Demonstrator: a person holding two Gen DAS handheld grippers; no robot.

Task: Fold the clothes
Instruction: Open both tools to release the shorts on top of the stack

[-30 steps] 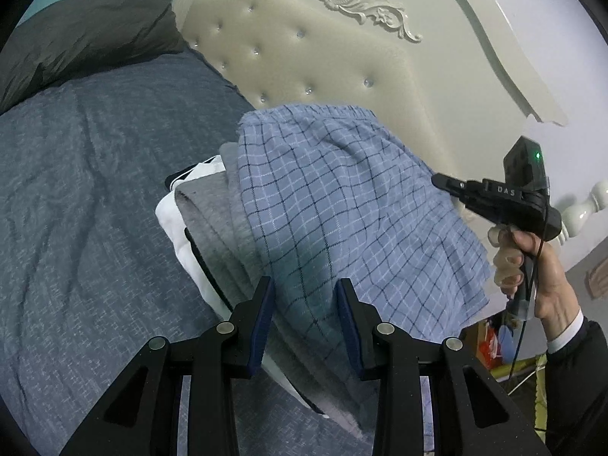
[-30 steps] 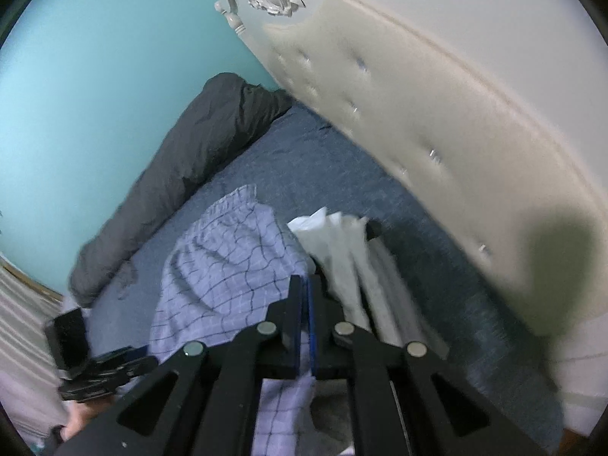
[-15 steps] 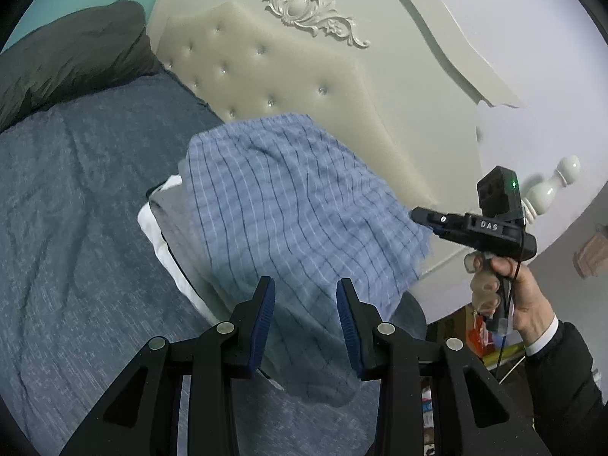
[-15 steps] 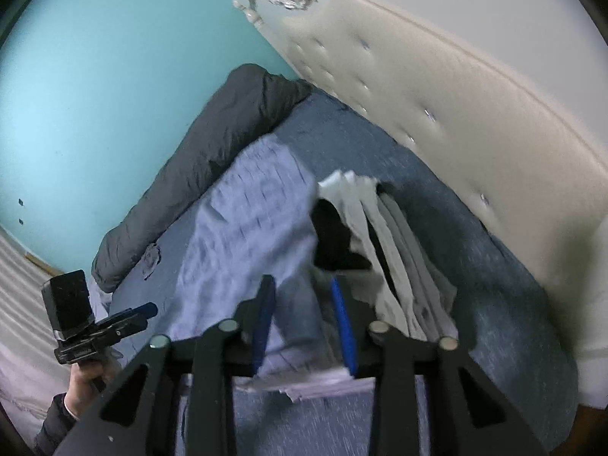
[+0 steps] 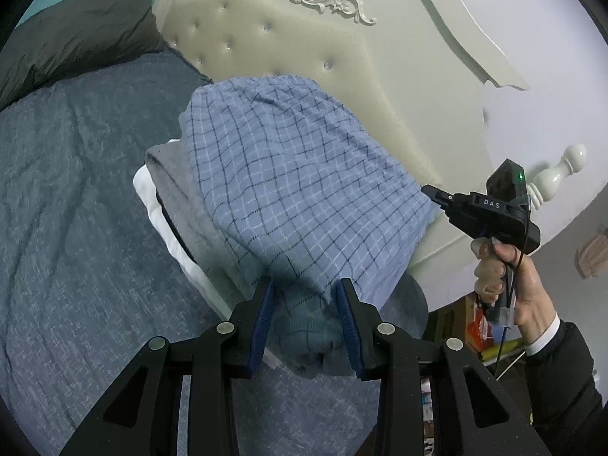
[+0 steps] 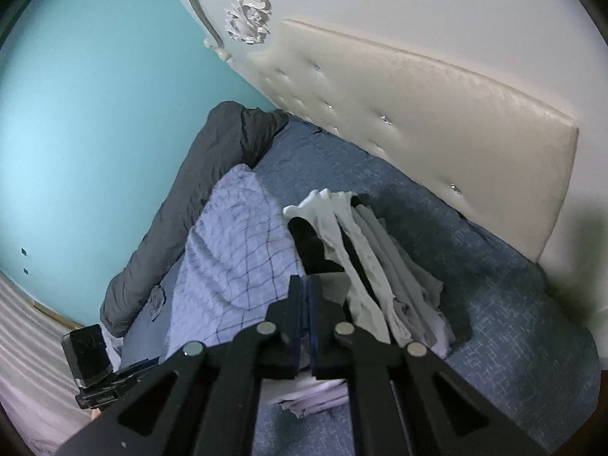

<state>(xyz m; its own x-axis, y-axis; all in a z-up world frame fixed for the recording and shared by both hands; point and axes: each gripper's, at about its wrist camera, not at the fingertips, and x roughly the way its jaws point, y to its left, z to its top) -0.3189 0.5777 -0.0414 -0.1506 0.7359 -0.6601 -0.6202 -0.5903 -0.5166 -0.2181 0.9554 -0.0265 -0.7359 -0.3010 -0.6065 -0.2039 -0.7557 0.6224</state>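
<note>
Left wrist view: the folded blue-and-white checked cotton garment (image 5: 300, 190) now lies on top of the stack of folded grey and white clothes (image 5: 171, 190) on the dark blue textured bedspread (image 5: 76, 190), close to the cream tufted headboard (image 5: 266, 45). A second ago it lay further up the frame; now its near, shadowed edge sits right between the blue pads of the left gripper (image 5: 304, 319). That gripper is half spread, and the pads seem to flank the cloth without squeezing it (the shadow there makes contact hard to judge). The right gripper (image 5: 431, 192) hovers just beside the garment's right edge, carried by the person's hand (image 5: 505, 281), with nothing visibly caught in its tip.

Right wrist view: the right gripper (image 6: 304, 304) has its jaws pressed together, where half a second ago they stood apart; no fabric shows between the pads. The checked garment (image 6: 235, 254) lies to the left of the fanned edges of the stack (image 6: 380, 266), and the other handheld tool (image 6: 95, 364) shows at lower left.

This suggests the garment has just been released onto the pile, so this piece looks done and both hands are free for the next one.
</note>
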